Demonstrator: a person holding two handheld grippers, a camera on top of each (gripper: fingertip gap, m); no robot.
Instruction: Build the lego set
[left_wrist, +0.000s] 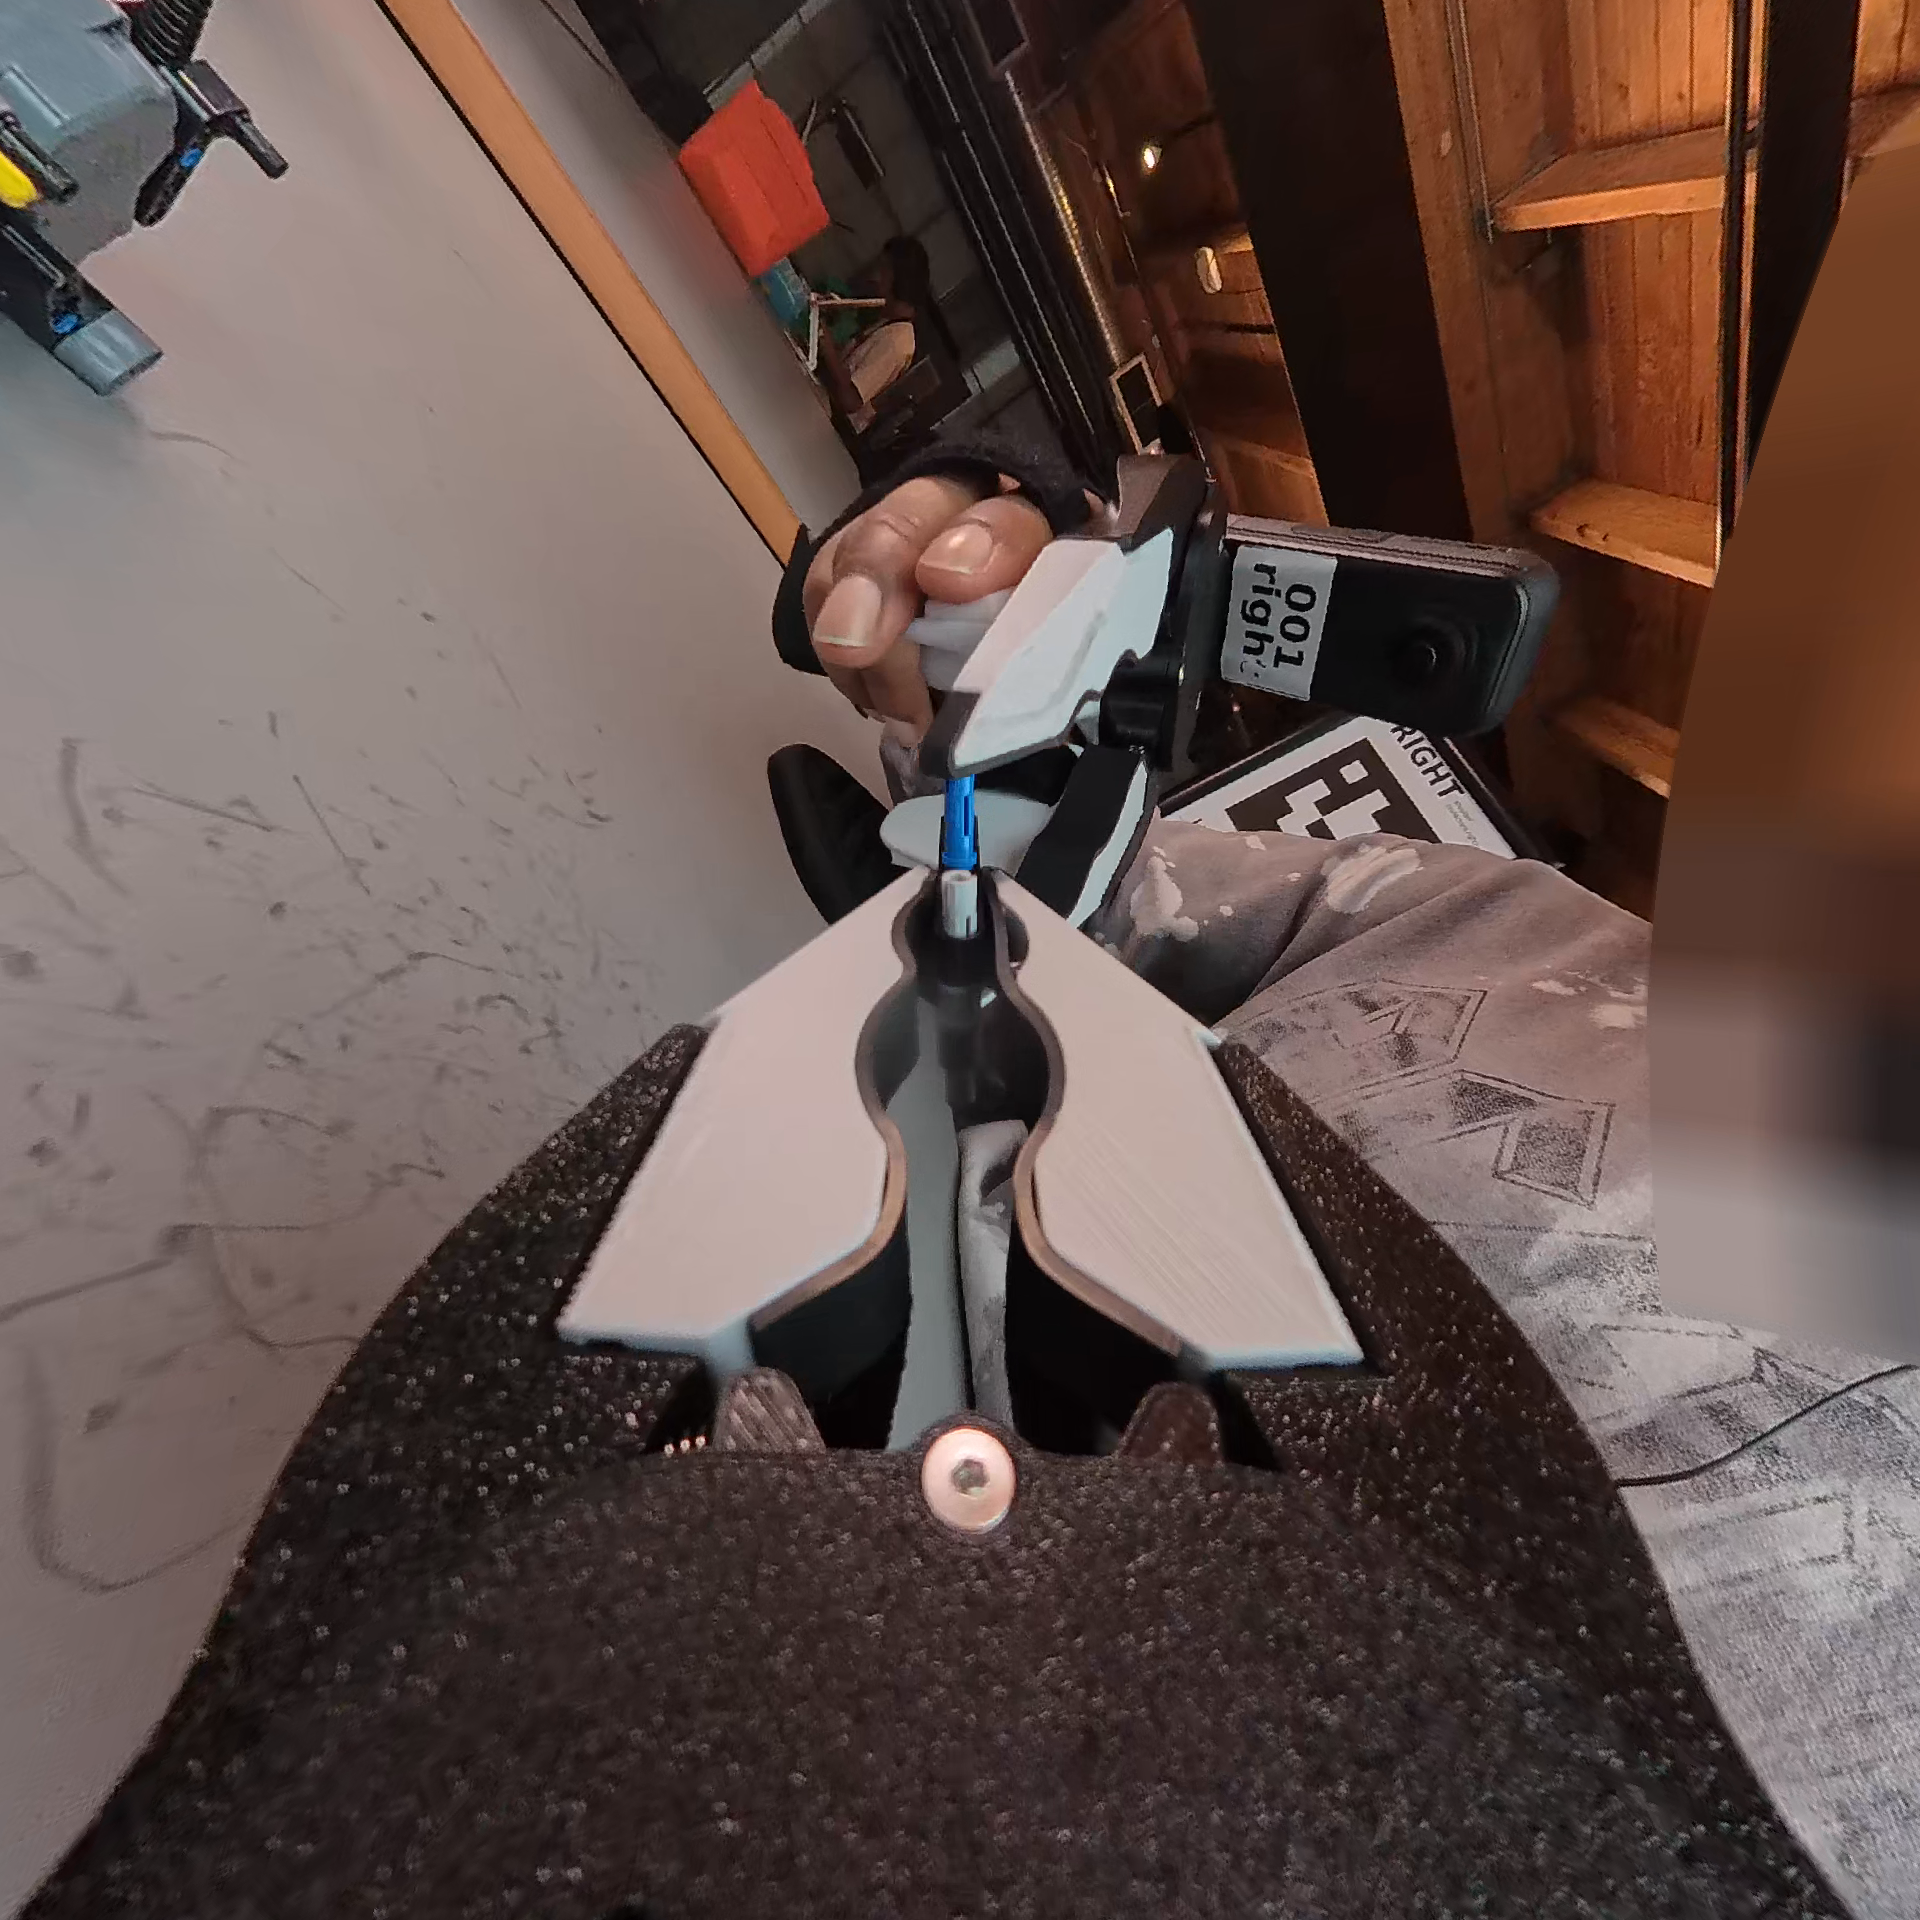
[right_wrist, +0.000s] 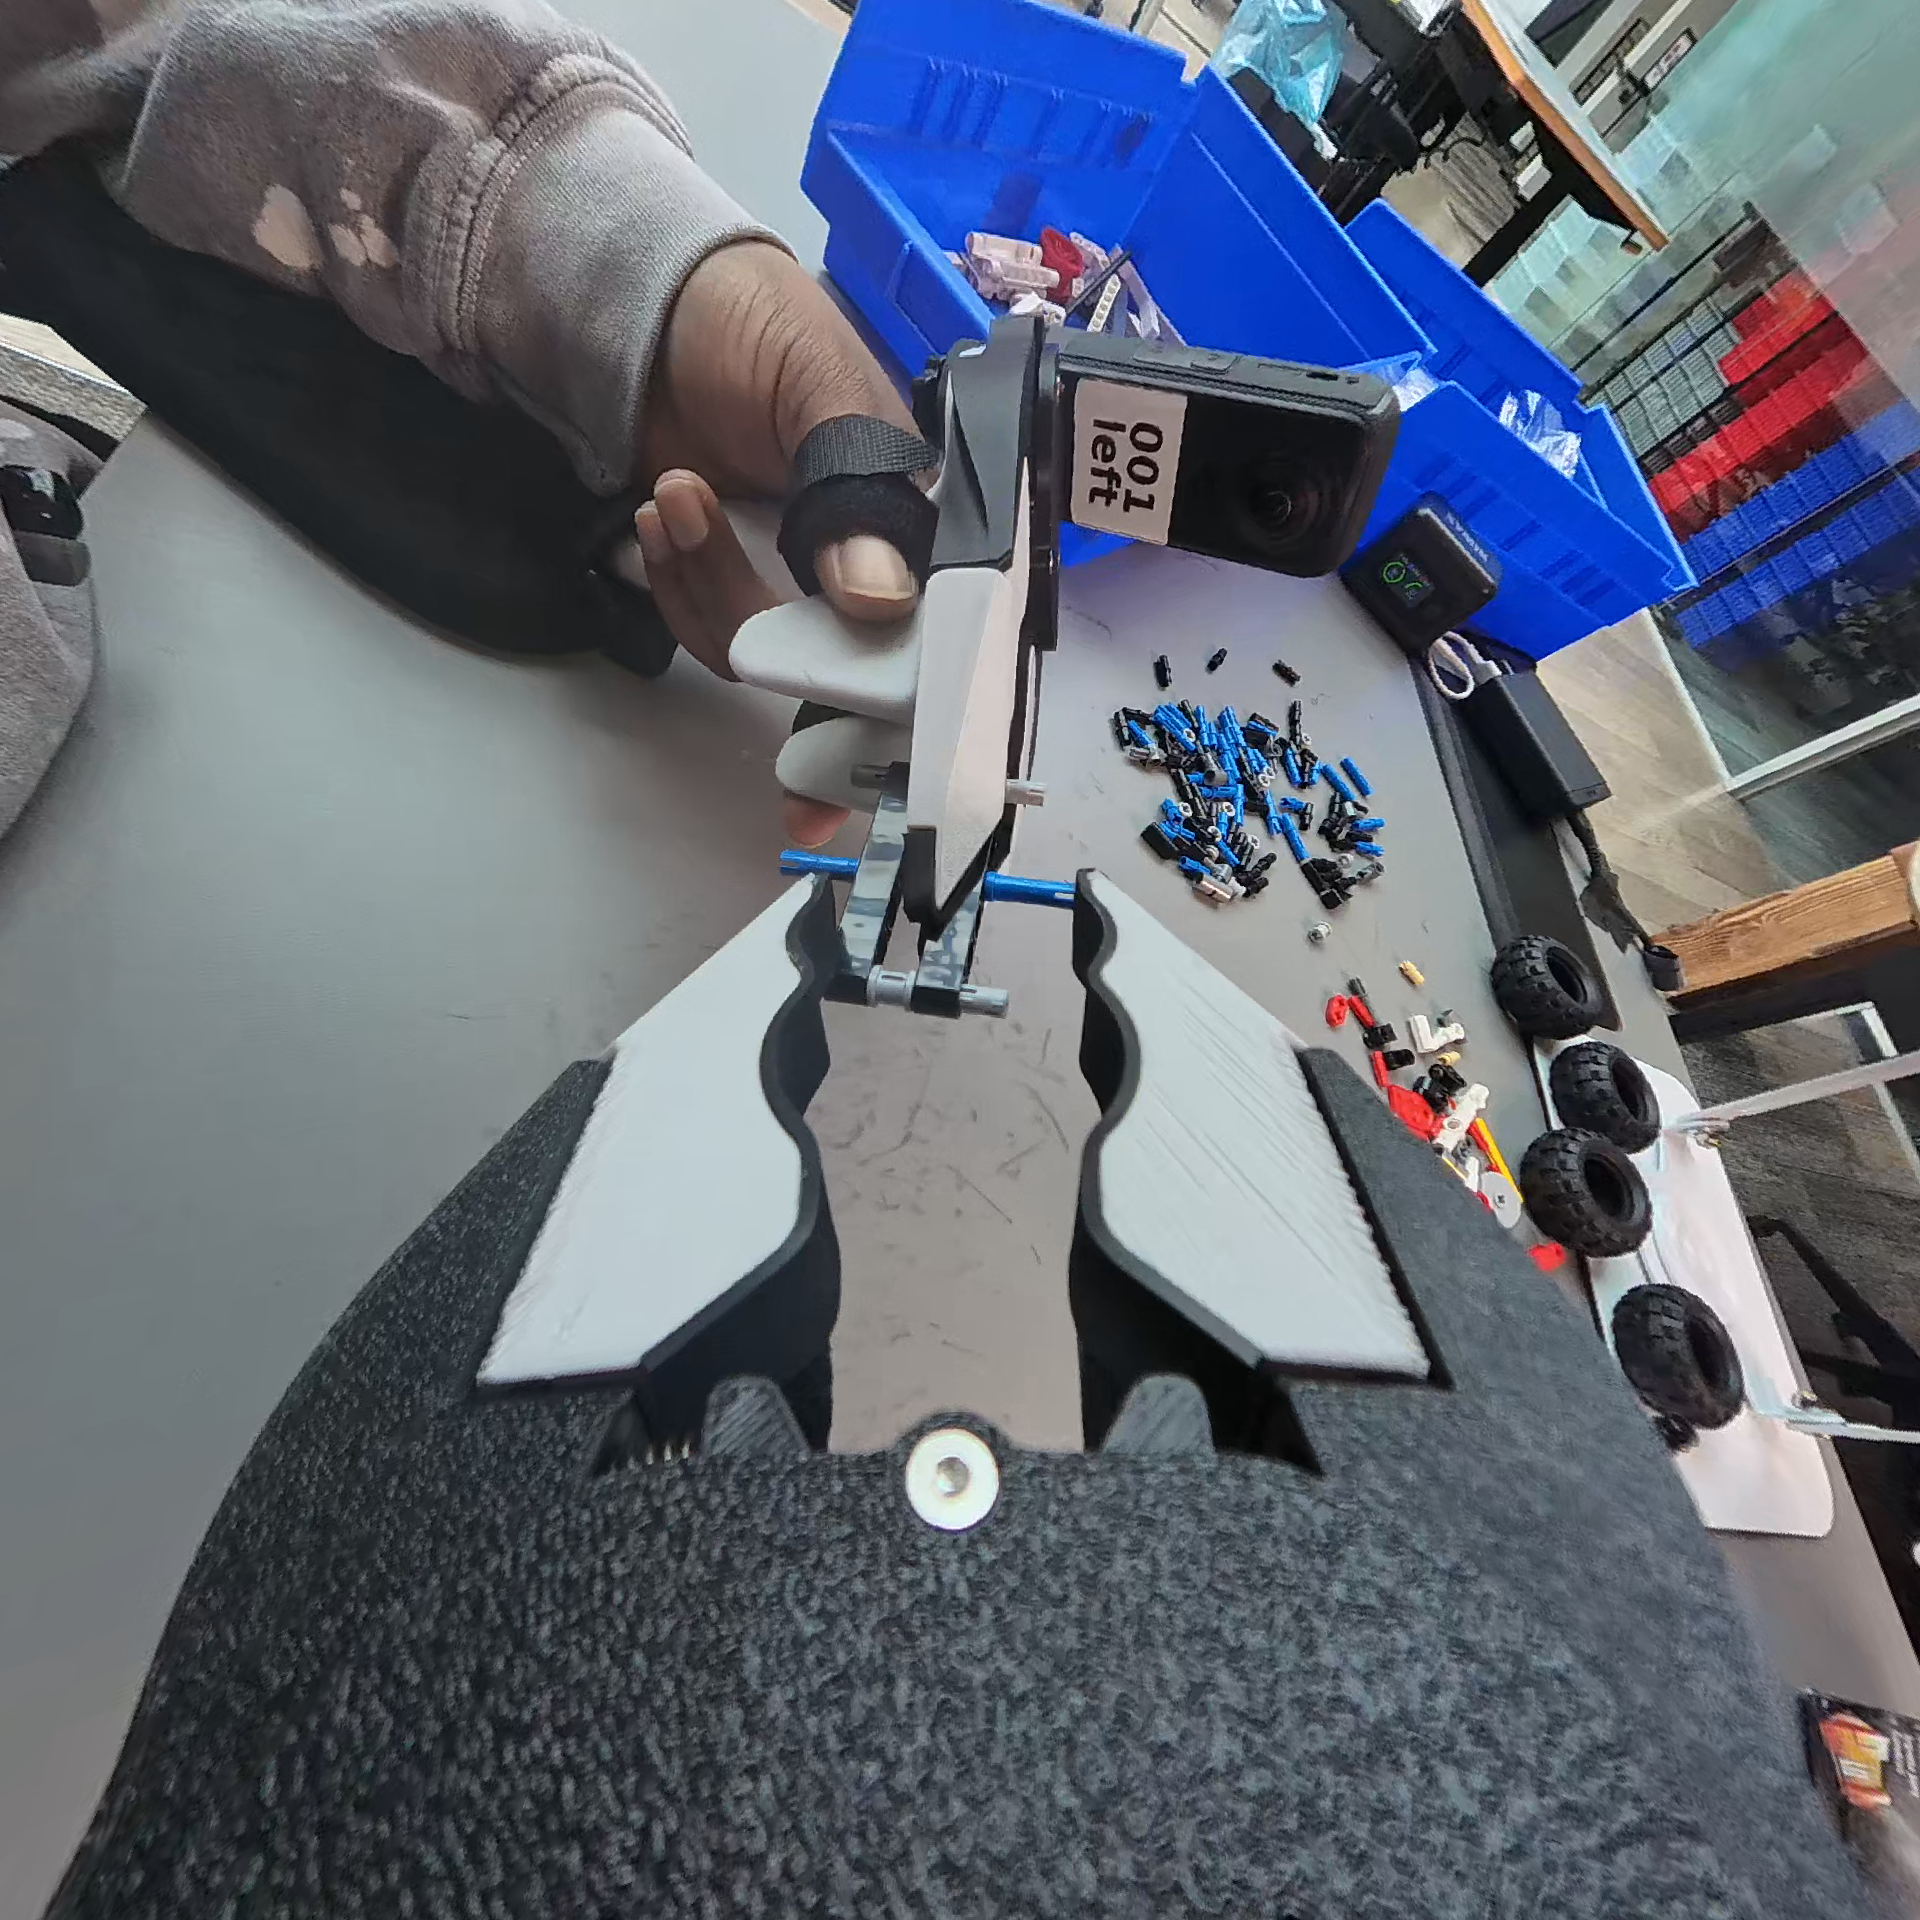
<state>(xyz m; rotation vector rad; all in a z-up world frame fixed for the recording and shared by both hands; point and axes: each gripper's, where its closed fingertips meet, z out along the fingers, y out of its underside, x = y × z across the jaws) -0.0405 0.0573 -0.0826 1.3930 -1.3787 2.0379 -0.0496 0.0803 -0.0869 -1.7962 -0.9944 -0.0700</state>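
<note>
My left gripper (left_wrist: 954, 896) is shut on a small lego assembly (left_wrist: 956, 904), held in the air above the grey table (left_wrist: 312, 831). In the right wrist view the left gripper (right_wrist: 956, 831) shows edge-on, clamping grey beams joined by grey and black pins (right_wrist: 940, 987). A blue axle (right_wrist: 1029, 885) runs crosswise through the beams. My right gripper (right_wrist: 951, 896) is open, its two fingertips at either end of the axle. The right fingertip (right_wrist: 1089, 904) touches the axle's end. The right gripper also shows in the left wrist view (left_wrist: 982, 790), at the axle's (left_wrist: 954, 821) far end.
A pile of blue and black pins (right_wrist: 1247, 800) lies on the table beyond the grippers. Several black tyres (right_wrist: 1584, 1081) and red and white pieces (right_wrist: 1434, 1091) lie at the right. Blue bins (right_wrist: 1143, 208) stand behind. A grey lego model (left_wrist: 83, 156) stands far left. The grippers are tip to tip, or close to it.
</note>
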